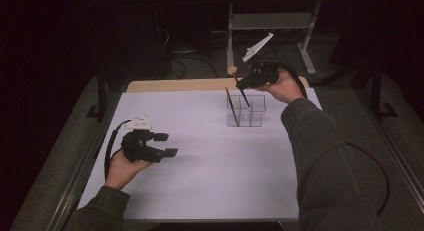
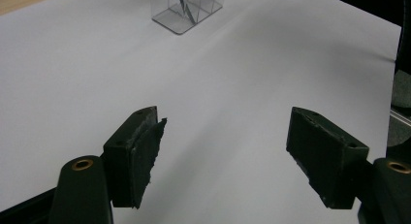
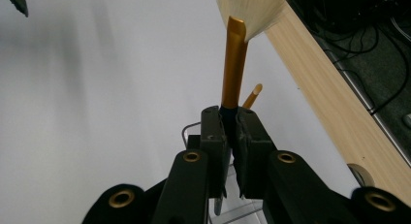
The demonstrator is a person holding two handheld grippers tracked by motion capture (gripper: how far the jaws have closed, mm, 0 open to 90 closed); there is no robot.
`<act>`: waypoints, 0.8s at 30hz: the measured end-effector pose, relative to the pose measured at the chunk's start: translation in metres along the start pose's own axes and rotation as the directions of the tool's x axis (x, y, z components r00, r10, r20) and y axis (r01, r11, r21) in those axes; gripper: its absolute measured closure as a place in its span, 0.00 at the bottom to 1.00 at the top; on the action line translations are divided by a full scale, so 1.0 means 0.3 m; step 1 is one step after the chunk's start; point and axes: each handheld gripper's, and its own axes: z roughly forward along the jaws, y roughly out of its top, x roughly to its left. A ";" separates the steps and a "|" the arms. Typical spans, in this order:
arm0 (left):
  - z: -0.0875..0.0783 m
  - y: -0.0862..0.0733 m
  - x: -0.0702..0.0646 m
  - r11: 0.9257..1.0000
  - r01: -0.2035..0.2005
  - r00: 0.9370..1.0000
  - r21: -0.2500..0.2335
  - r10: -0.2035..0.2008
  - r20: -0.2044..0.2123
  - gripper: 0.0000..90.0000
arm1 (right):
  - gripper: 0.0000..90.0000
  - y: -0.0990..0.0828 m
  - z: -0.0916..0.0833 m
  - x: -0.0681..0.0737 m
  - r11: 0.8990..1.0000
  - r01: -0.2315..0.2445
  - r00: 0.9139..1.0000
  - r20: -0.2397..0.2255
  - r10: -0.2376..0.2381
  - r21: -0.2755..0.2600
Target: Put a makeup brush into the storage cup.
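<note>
My right gripper (image 1: 243,83) is at the table's far right, just above a clear plastic holder (image 1: 253,119). It is shut on a brush (image 1: 245,97), whose dark handle points down into the holder. In the right gripper view the jaws (image 3: 230,118) pinch that brush (image 3: 233,69) just below its gold ferrule, and its pale bristles fan out above. A second brush (image 1: 231,107) leans in the holder's left compartment, its tip (image 3: 253,96) showing behind the jaws. My left gripper (image 1: 166,144) is at the near left, open, with nothing between its jaws (image 2: 225,141).
A white sheet (image 1: 210,161) covers the table, and a strip of wood (image 1: 175,85) shows along the far edge. The holder (image 2: 179,23) stands far ahead of the left jaws. Cables and a metal frame (image 1: 270,21) lie on the floor beyond the table.
</note>
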 end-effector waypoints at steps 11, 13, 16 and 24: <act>-0.008 -0.024 0.000 1.000 0.014 1.000 -0.006 -0.014 -0.007 0.30 | 0.92 -0.005 0.028 -0.007 1.000 -0.011 1.000 0.008 0.011 0.009; -0.010 -0.027 0.001 1.000 0.012 1.000 -0.005 -0.012 -0.009 0.30 | 0.92 -0.007 0.032 -0.009 1.000 -0.016 1.000 0.006 0.016 0.008; -0.012 -0.032 0.003 1.000 0.018 1.000 -0.011 -0.018 -0.009 0.30 | 0.92 -0.013 0.038 -0.012 1.000 -0.018 1.000 0.008 0.018 0.006; -0.017 -0.035 0.002 1.000 0.016 1.000 -0.014 -0.016 -0.011 0.30 | 0.92 -0.037 0.049 -0.019 0.999 -0.035 0.999 0.012 0.035 0.008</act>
